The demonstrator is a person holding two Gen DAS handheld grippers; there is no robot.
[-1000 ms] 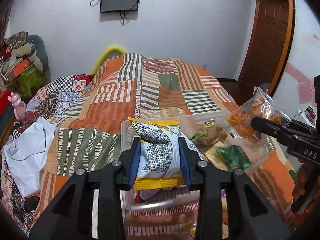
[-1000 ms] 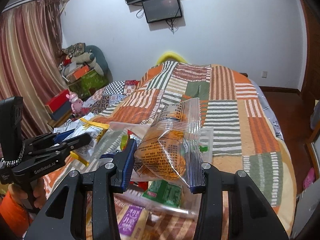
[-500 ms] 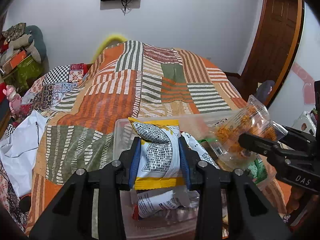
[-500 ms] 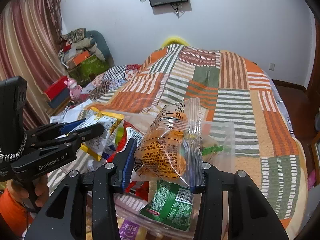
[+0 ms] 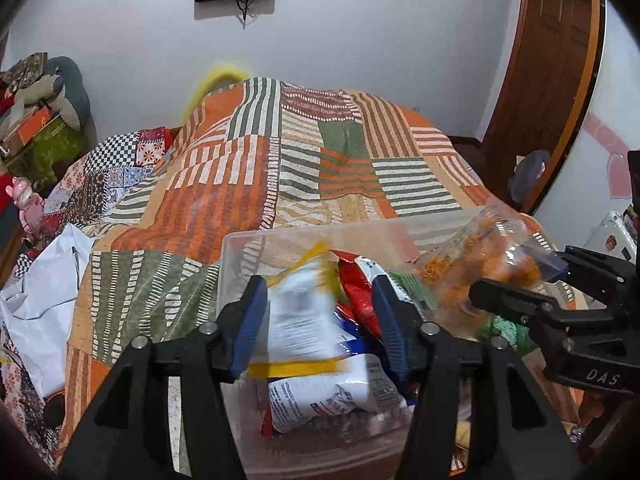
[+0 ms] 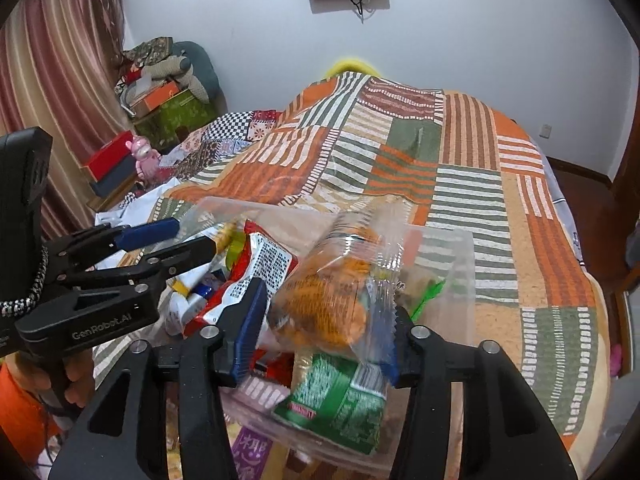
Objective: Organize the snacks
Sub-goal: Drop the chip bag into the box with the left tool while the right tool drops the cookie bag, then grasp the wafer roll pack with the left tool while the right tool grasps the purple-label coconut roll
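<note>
I was at the drop: both grippers hung over the clear plastic bin [image 5: 240,248] on the bed, jaws opening. The left gripper [image 5: 318,322] was freeing the white, yellow-edged snack packet [image 5: 300,328]; the right gripper [image 6: 322,330] was freeing the clear bag of orange snacks [image 6: 332,300]. I judged that next I'd lift clear and fetch more.

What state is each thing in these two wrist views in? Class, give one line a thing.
Left hand-held gripper: jaws opening, white and yellow packet between them.
Right hand-held gripper: jaws opening, clear bag between them.
White and yellow packet: blurred, above the bin.
Clear bag of orange snacks: sealed, blurred, tilted over the bin.
Clear plastic bin: lidless, holding packets.
Green packet: lying in the bin.
</note>
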